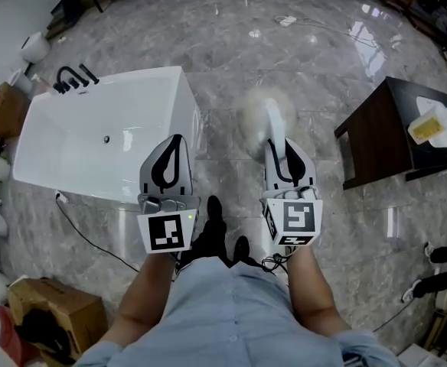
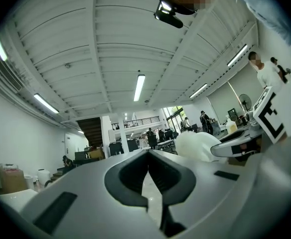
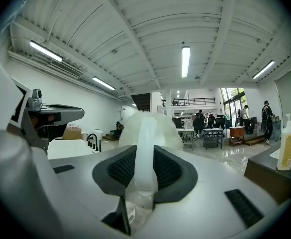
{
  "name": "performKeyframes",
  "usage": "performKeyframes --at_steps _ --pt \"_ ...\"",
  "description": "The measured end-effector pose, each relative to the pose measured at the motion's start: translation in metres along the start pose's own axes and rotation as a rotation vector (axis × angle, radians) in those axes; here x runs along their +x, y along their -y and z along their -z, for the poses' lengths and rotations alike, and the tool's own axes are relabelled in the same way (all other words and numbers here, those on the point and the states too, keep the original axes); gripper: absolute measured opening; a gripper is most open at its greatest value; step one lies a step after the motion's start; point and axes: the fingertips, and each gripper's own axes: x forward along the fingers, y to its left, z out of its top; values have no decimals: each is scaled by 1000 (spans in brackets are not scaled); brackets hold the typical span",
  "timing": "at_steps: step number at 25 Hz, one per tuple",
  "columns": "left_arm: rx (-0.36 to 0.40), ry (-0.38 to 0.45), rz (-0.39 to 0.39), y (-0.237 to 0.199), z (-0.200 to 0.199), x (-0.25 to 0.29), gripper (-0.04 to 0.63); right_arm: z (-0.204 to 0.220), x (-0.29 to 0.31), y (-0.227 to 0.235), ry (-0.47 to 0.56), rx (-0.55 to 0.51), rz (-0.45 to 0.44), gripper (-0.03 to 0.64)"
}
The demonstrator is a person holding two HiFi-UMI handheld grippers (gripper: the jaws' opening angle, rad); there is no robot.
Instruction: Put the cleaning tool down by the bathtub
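Two grippers reach out ahead of the person's arms. The left gripper (image 2: 148,158) has its jaws closed tip to tip with nothing between them, which only its own view makes plain. The right gripper (image 3: 144,171) is clamped on the white handle of the tool (image 1: 260,115). The right gripper view shows that handle rising between the pads. The head view alone shows the tool's fluffy head out past the jaws, held above the floor (image 1: 315,67), near the corner of the tub (image 1: 93,140) but apart from it. The head view also places a dark table (image 1: 384,140) well to the right. Only the gripper views show the far hall, with desks (image 3: 213,133) and standing people (image 3: 266,114).
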Motion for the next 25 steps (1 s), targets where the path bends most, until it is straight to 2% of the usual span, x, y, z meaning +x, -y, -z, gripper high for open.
performKeyframes --at_steps 12,25 --pt "-45 7 1 -71 43 89 16 7 112 -24 -47 -25 -16 103" --pt "-63 1 72 -142 82 192 15 -7 234 -35 -61 -31 39 103"
